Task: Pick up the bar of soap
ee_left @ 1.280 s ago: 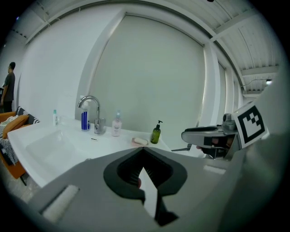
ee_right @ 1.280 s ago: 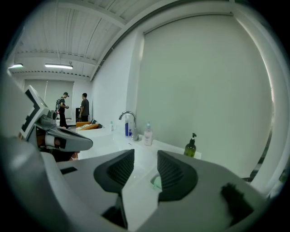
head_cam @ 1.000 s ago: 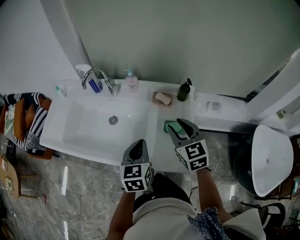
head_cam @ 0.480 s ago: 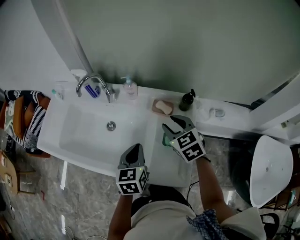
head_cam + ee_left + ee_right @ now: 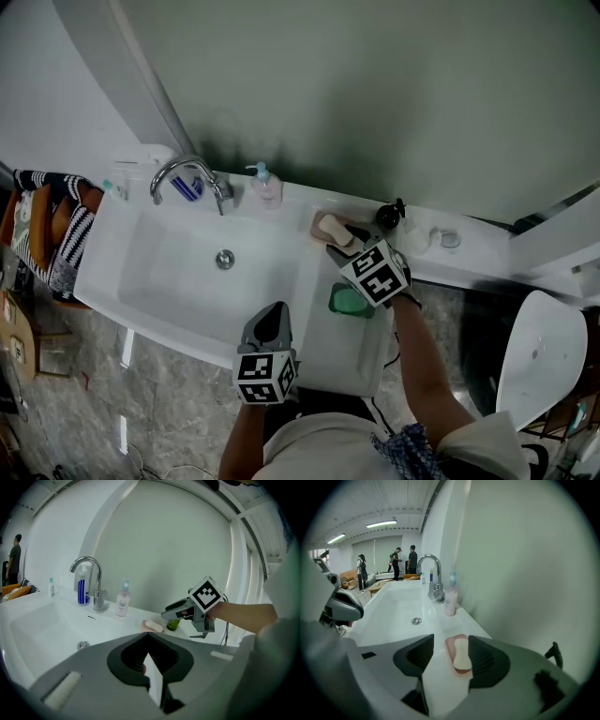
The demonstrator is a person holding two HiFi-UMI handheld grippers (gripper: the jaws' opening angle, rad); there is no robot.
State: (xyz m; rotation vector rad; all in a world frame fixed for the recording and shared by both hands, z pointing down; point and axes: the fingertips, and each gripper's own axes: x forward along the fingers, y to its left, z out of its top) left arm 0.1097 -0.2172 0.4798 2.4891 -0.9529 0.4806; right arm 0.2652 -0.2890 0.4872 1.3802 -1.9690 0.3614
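The pale bar of soap [image 5: 328, 226] lies on a pink dish [image 5: 319, 221] at the back of the white counter, right of the basin. My right gripper [image 5: 341, 235] hovers just above and in front of it. Its jaws are opening, and in the right gripper view the soap [image 5: 462, 654] shows in the gap between them, untouched by the pads. My left gripper [image 5: 270, 321] hangs shut and empty over the counter's front edge. From the left gripper view the soap [image 5: 154, 626] sits just under the right gripper [image 5: 168, 615].
A green sponge-like thing [image 5: 349, 301] lies on the counter behind the right gripper. A dark bottle [image 5: 388, 217] stands right of the dish and a pump bottle [image 5: 266, 190] left of it. The faucet [image 5: 187, 173] and basin [image 5: 169, 272] are further left. People stand far off.
The right gripper has left the green thing on the counter and moved back to the soap dish, with its jaws spreading wider. The left gripper has stayed near the front edge.
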